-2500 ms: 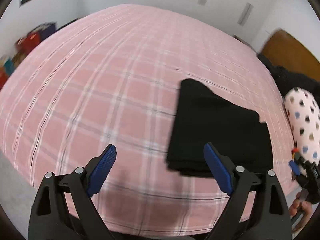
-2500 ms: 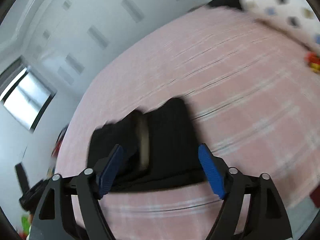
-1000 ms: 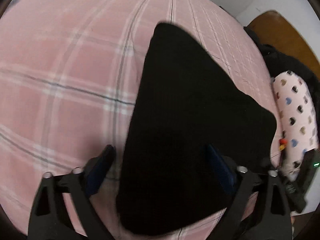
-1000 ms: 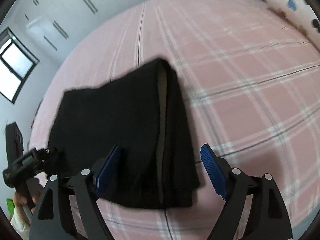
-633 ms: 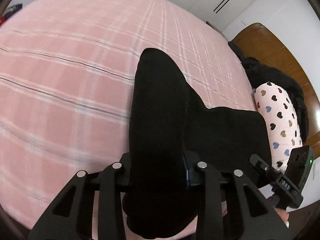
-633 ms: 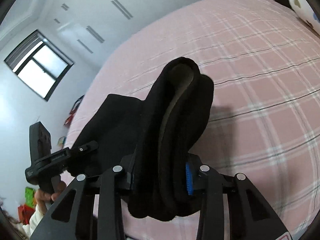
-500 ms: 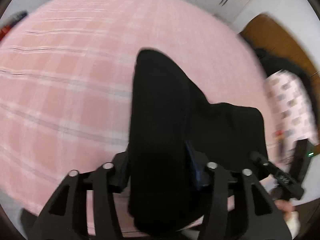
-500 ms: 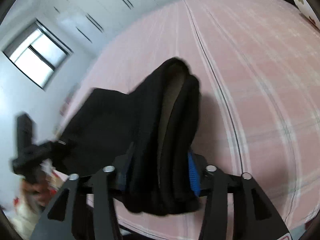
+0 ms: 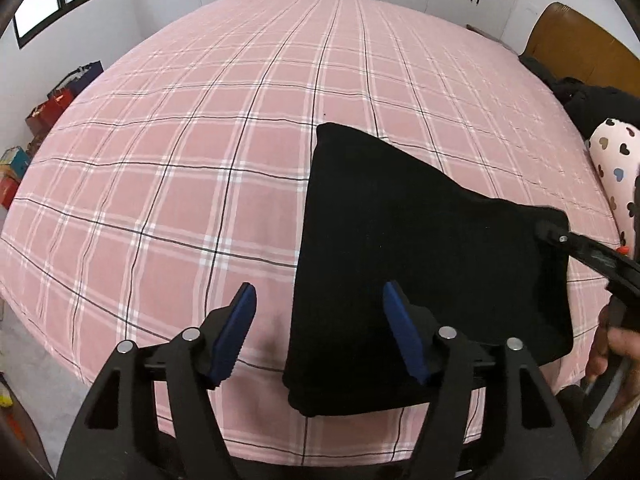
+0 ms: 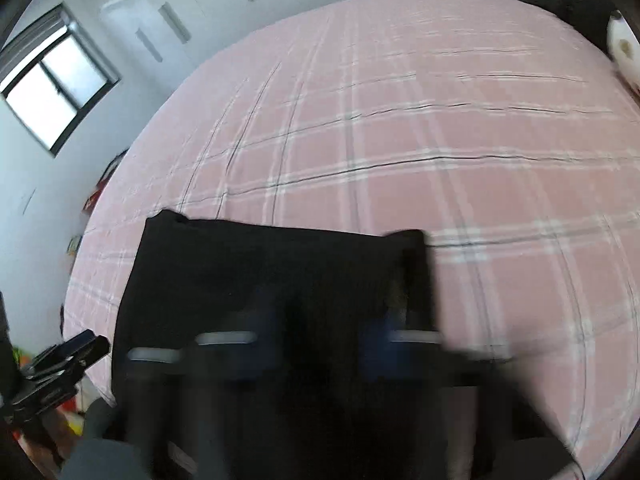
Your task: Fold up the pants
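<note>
The left gripper [image 9: 320, 334] has its blue-padded fingers [image 9: 234, 334] spread wide and gripping nothing. The left pad is over bare sheet, the right pad sits over the near left edge of the folded black pants [image 9: 420, 260], and I can't say if it touches. The pants lie flat as a thick folded rectangle on the pink plaid bed [image 9: 180, 160], near its front edge and off to the right.

The right gripper [image 10: 320, 344] is one big motion smear in its own camera, so no way to tell if the fingers are apart or clamped. The left view only catches its black frame [image 9: 592, 256] over the pants' far right corner.

Only the left view shows the white heart-print pillow [image 9: 616, 160] and wooden headboard [image 9: 576, 48] clearly. The right view shows the pants' layered right edge [image 10: 416, 272].
</note>
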Demonstrator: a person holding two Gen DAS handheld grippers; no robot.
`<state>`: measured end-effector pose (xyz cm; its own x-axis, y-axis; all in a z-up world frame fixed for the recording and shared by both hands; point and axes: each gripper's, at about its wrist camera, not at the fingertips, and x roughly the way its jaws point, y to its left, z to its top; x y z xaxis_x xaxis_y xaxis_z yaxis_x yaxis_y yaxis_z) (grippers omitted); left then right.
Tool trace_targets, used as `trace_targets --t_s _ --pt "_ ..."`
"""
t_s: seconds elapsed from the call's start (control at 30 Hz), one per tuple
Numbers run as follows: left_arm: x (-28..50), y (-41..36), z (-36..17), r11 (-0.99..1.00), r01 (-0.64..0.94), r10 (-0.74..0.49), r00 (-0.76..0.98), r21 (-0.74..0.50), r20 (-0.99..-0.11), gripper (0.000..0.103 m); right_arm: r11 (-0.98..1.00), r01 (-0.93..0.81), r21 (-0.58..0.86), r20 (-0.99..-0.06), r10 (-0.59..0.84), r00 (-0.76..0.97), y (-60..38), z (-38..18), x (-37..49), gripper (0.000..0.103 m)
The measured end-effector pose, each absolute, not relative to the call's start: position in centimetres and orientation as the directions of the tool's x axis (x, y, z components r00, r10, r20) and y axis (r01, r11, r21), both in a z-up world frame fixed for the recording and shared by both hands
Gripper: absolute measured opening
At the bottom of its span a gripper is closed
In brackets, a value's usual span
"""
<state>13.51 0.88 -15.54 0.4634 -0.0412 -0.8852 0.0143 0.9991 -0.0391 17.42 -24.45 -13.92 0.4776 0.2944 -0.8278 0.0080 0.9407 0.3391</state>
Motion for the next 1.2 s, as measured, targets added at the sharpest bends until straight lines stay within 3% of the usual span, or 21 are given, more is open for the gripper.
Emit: trace_targets --t_s 0.17,0.27,0.3,0.37,0.47,0.57,0.67,0.73,0.83,1.03,1.2 --pt "13.8 0.4 -15.9 1.0 0.026 0.002 0.457 0.016 -0.889 0.064 0.949 -0.05 0.312 -0.733 0.273 0.623 -24.1 -8.1 16.6 0.006" --pt "14.2 0.2 -16.6 1.0 0.021 0.0 0.438 0.011 -0.899 0.064 0.979 0.033 0.201 -0.866 0.162 0.474 -25.3 -13.9 18.6 0.011" --pt "14.3 0.1 -16.7 1.0 0.02 0.002 0.432 0.012 -0.902 0.064 0.973 0.08 0.218 -0.872 0.158 0.463 -26.1 -14.6 18.0 0.011" --pt "14.3 -0.1 -16.9 0.999 0.027 0.012 0.43 0.026 -0.903 0.064 0.951 0.101 0.293 -0.812 0.191 0.552 -26.6 -12.7 16.1 0.011" --pt "14.2 -0.3 -17.2 0.998 0.029 0.034 0.424 0.051 -0.905 0.065 0.957 0.043 0.288 -0.743 0.195 0.64 -24.9 -9.2 13.1 0.012" --pt "14.2 -0.4 -17.6 0.999 0.024 0.032 0.414 0.046 -0.91 0.065 0.967 -0.048 0.25 -0.79 0.233 0.568 -22.1 -10.2 12.0 0.012" --pt "13.8 -0.6 -17.4 0.998 0.021 0.045 0.417 0.059 -0.908 0.065 0.985 -0.018 0.173 -0.875 0.162 0.456 -22.4 -14.7 11.7 0.01" --pt "13.7 -0.6 -17.4 0.998 0.02 0.051 0.417 0.065 -0.907 0.066 0.972 0.028 0.235 -0.86 0.195 0.471 -23.5 -15.0 10.9 0.006" --pt "13.3 -0.7 -17.5 0.996 0.022 0.065 0.416 0.081 -0.907 0.067 0.952 0.054 0.3 -0.819 0.228 0.526 -24.2 -12.3 10.0 0.012" --pt "12.7 -1.0 -17.0 0.996 0.025 0.072 0.42 0.091 -0.905 0.067 0.965 0.071 0.254 -0.873 0.197 0.446 -24.5 -15.0 9.1 0.01" --pt "11.5 -1.4 -16.0 0.992 0.038 0.089 0.446 0.118 -0.891 0.073 0.952 0.085 0.294 -0.836 0.213 0.505 -24.9 -12.6 7.4 0.015"
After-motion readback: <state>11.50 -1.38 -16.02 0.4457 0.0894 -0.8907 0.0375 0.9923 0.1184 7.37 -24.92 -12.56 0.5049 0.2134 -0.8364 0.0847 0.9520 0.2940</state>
